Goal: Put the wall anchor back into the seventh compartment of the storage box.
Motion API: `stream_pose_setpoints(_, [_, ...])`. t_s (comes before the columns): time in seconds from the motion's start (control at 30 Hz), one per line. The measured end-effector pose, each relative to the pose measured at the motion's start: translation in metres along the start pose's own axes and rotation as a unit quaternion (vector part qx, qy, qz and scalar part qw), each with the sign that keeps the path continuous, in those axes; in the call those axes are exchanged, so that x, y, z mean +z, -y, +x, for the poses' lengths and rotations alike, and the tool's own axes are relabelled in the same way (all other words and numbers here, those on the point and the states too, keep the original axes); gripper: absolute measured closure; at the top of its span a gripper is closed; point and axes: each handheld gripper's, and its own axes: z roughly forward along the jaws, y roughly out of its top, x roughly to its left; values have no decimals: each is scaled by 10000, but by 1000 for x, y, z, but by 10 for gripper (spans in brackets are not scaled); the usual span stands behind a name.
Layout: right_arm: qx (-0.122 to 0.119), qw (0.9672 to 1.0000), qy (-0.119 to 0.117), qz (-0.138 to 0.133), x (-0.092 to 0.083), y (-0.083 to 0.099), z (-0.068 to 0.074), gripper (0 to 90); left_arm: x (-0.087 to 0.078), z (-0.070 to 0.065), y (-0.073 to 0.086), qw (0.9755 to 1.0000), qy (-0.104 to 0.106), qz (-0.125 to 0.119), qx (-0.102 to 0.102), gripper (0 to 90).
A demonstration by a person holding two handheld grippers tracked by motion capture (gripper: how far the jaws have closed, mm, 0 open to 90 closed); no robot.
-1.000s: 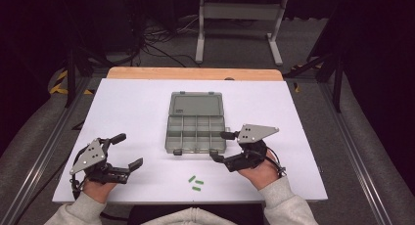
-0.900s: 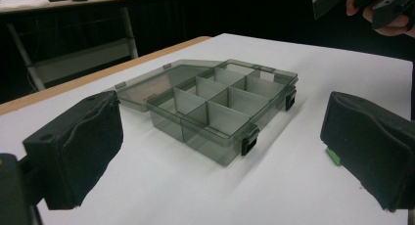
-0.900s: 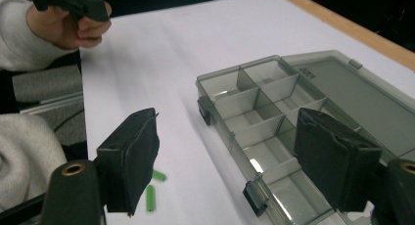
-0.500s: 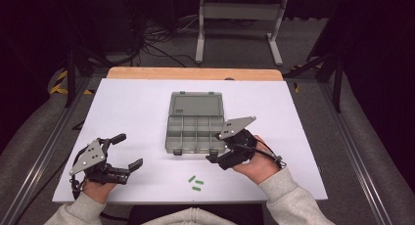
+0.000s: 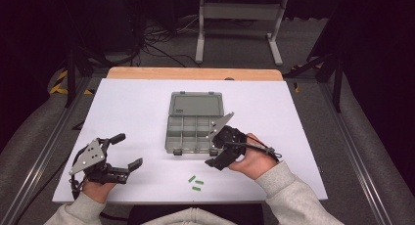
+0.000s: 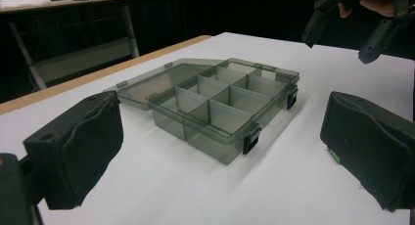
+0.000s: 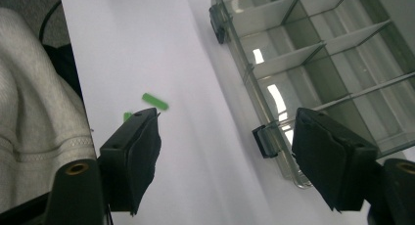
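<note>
My right tool [image 5: 221, 154] is spread wide beside the open box [image 5: 195, 122]. My left tool [image 5: 126, 152] is spread too, resting on the white counter [image 5: 137, 107].

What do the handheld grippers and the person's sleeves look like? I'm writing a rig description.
Both the left gripper and the right gripper are black with two padded black jaws and a grey three-cornered plate on top. A black cable trails from the right one. The sleeves are light grey sweatshirt fabric with ribbed cuffs.

Open grey compartment box [image 5: 195, 122] sitting mid-frame on white table [image 5: 132, 102]; right gripper [image 5: 221, 149] hovering at its lower right corner, left gripper [image 5: 128, 151] resting lower left, green pieces [image 5: 195, 181] lying bottom centre.
</note>
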Motion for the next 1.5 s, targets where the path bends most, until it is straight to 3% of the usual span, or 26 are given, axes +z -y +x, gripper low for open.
stream_pose_setpoints(0.2, [-16, 9996, -111, 244, 6, -5, 1, 283, 0, 0, 0, 10000, -20, -13, 16, 29])
stream_pose_setpoints(0.37, [-102, 9996, -185, 197, 11, -6, 4, 304, 0, 1, 0, 10000, -32, 1, -15, 29])
stream_pose_setpoints(0.87, [-175, 9964, -675, 490, 50, -7, 21, 364, 0, 2, 1, 10000, -57, -9, -20, 29])
stream_pose_setpoints(1.2, [-405, 9936, -783, 706, 66, -2, 29, 446, 0, 3, 1, 10000, -67, 8, -59, 27])
stream_pose_setpoints(1.5, [-427, 9917, -805, 910, 75, 1, 35, 516, 0, 3, 1, 9999, -92, -21, -37, 24])
